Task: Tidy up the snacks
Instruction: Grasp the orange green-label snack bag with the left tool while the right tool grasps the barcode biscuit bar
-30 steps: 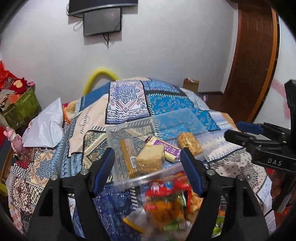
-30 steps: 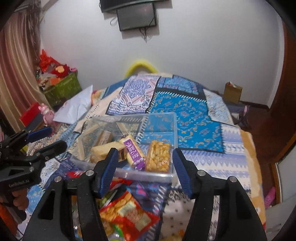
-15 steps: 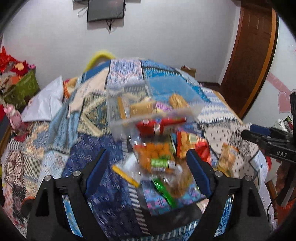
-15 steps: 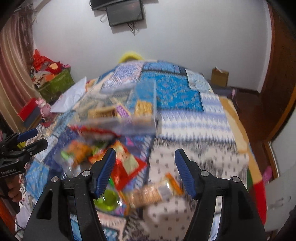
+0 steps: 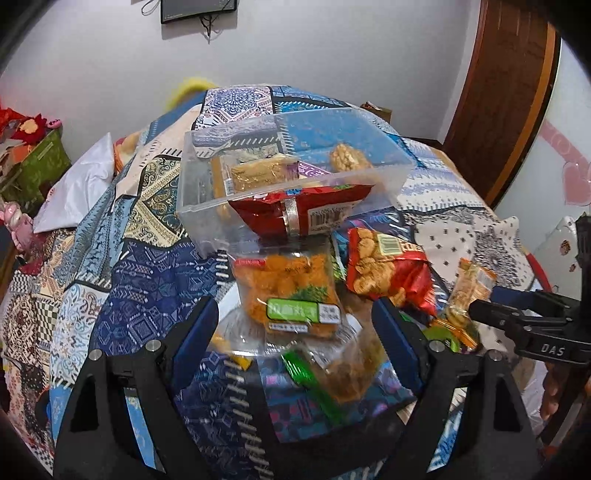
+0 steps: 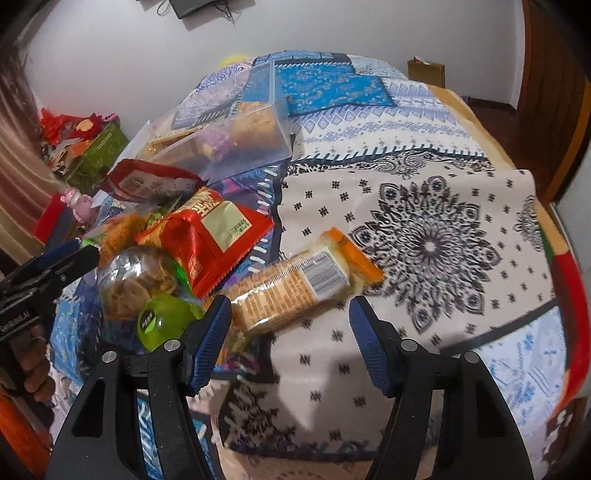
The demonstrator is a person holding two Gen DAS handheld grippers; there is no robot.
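The clear rectangular plastic bin (image 5: 291,177), partly filled with wrapped bars, sits mid-bed on the patchwork quilt (image 6: 424,229). Loose snack packets, including an orange-ended cracker sleeve (image 6: 295,284), crowd the near edge for sorting. The left gripper (image 5: 295,332) and right gripper (image 6: 290,321) hover spread wide, empty.

Past our tools' tips, we see a patchwork bedspread (image 5: 147,266) over the bed, a white wall (image 5: 332,48) behind it with a dark screen (image 5: 197,9) mounted high. Off to the left lie a white pillow (image 5: 79,192) and a green box (image 5: 37,166); to the right stands a brown wooden door (image 5: 502,92).
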